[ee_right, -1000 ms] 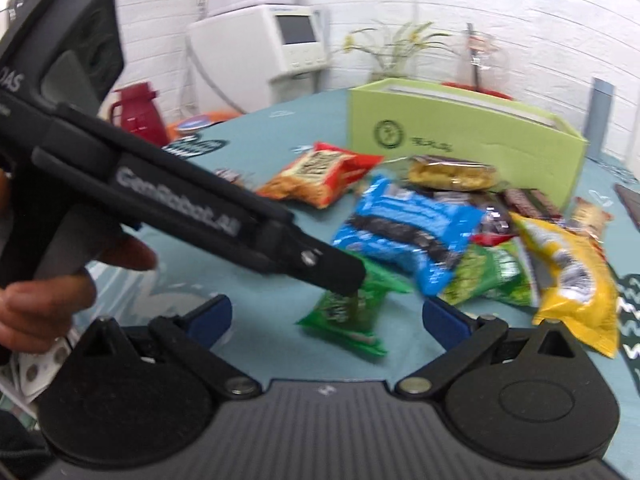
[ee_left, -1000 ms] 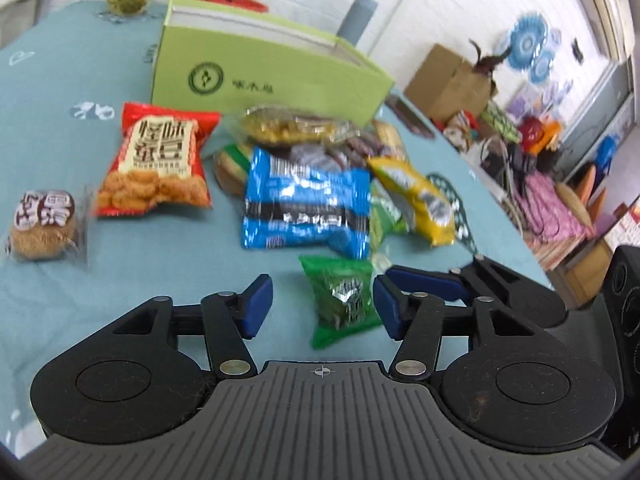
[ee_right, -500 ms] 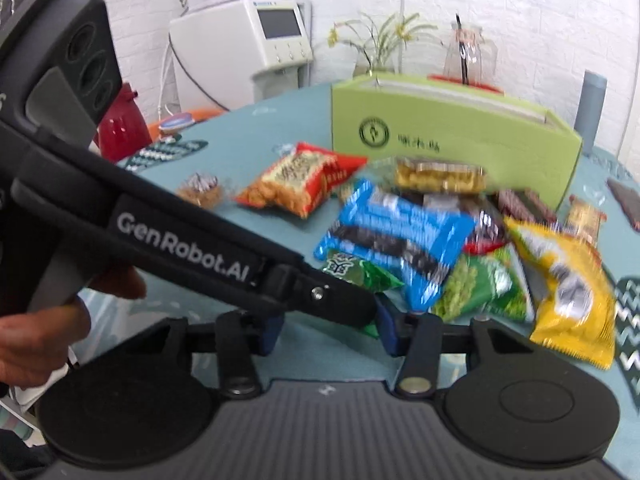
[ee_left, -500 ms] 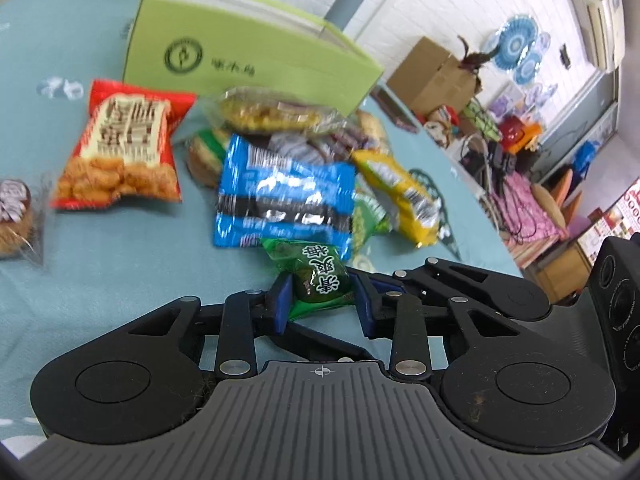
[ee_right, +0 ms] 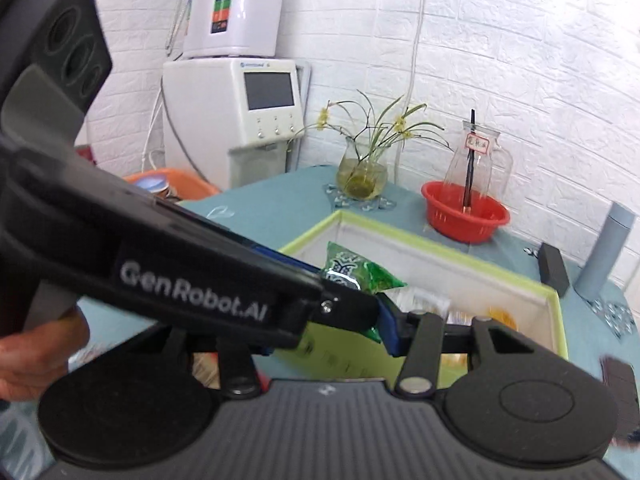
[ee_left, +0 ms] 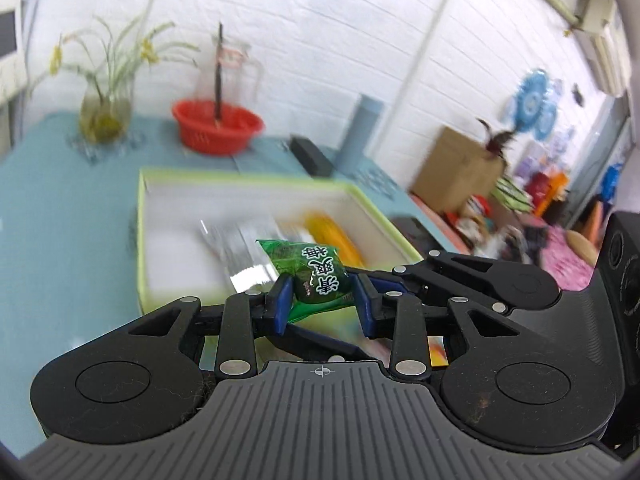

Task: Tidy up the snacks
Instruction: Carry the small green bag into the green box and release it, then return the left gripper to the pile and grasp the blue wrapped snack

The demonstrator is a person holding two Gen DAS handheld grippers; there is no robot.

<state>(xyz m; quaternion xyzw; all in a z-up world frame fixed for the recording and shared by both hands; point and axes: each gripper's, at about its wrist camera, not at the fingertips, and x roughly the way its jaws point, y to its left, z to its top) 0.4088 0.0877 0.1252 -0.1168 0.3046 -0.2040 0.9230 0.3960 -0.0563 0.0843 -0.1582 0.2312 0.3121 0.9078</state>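
**Green packet held over the box, drop comes next**

Left wrist view: the left gripper (ee_left: 320,300) has its jaws clamped on a green snack packet (ee_left: 316,276), blue pads pressing both sides. The packet is puffed up, in the air and off the counter (ee_left: 60,200). It sits just in front of the near wall of the green box (ee_left: 140,240), which is open at the top and has blurred snacks inside, one of them yellow (ee_left: 332,236). The right gripper (ee_left: 348,310) comes in from the right, its fingers crossing the left one's at the packet. The background is motion-blurred.

Right wrist view: the left gripper's arm cuts diagonally across the frame, with a hand (ee_right: 36,356) on its handle. The packet's top pokes out above that arm, over the near corner of the box. The right jaws are drawn in. One blue pad (ee_right: 390,332) lies against the packet's lower edge and the other is hidden behind the arm. This reads as gripping the same packet, and maybe the left fingertip too.

Doing the step well:
- Carry the packet on past the rim until it is clearly over the inside of the box.
- Lower it a bit and aim for the bare white floor, not the snacks already there.
- Keep both hands moving together so the foil doesn't tear.
- Open one pair of jaws first, then the other, and pull them apart without snagging.
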